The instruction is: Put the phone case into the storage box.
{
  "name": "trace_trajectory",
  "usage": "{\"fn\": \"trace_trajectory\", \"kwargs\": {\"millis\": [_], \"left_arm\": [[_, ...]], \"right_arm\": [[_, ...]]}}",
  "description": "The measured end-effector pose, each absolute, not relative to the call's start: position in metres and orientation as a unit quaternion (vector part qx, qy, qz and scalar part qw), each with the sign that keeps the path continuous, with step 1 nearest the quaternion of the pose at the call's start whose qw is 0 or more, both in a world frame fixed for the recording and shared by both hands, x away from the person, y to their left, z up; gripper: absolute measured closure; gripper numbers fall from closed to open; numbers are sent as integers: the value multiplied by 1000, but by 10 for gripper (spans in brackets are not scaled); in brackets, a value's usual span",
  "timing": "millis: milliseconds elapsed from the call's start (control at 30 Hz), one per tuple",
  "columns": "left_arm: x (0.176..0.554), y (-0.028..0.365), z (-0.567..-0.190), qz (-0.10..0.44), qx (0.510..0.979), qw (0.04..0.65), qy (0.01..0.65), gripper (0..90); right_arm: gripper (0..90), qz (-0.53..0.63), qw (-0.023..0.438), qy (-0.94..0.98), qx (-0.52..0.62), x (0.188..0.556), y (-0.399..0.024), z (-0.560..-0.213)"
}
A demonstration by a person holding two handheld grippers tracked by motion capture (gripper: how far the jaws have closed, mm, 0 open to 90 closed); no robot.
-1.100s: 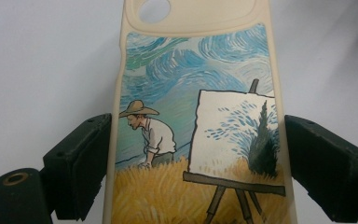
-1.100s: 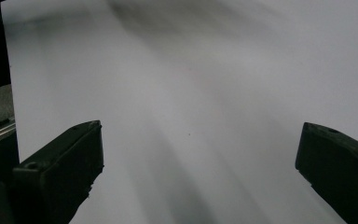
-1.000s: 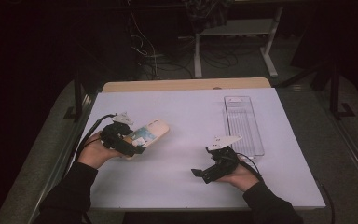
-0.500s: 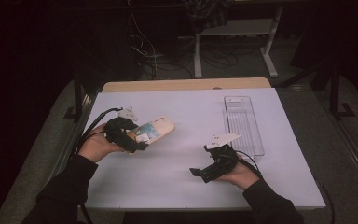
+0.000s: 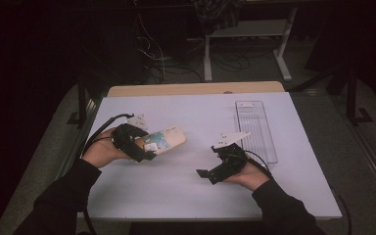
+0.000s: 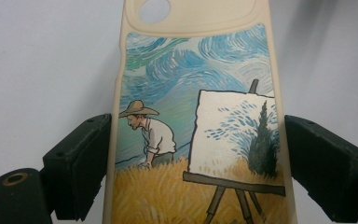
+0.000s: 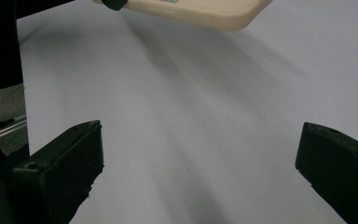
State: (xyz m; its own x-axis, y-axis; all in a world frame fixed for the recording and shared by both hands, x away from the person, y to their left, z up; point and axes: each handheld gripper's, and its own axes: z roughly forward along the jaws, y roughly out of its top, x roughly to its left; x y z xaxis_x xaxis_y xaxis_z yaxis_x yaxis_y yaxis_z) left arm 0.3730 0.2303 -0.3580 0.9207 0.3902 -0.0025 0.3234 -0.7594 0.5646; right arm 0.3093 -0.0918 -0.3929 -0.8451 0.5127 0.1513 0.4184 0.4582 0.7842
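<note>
A cream phone case (image 5: 167, 139) printed with a painter at an easel sits between the jaws of my left gripper (image 5: 148, 148) at the table's left. In the left gripper view the case (image 6: 191, 93) runs lengthwise up the frame, and both black jaws of the left gripper (image 6: 193, 154) press its long edges. The right gripper view has the case's end (image 7: 200, 9) hanging above the sheet with a shadow under it. My right gripper (image 5: 209, 164) rests low near the front centre, pointing left toward the case. Its jaws (image 7: 200, 154) stand wide apart over bare sheet.
A white sheet (image 5: 200, 112) covers the table, with a strip of wood (image 5: 191, 88) showing along the far edge. A clear plastic tray (image 5: 257, 127) lies lengthwise at the right, just behind my right hand. Cables and table legs stand on the dark floor beyond.
The left hand has shifted only slightly with the case still in its jaws. The right hand has kept still.
</note>
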Motion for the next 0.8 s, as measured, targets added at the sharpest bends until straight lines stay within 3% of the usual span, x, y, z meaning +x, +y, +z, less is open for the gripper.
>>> {"fn": "trace_trajectory", "kwargs": {"millis": [400,800], "left_arm": [[365,228,-357,37,932,323,163,110],[363,211,-363,23,941,316,122,110]], "right_arm": [[1,439,47,863,245,320,-84,-374],[1,424,36,883,197,335,-89,-360]]}}
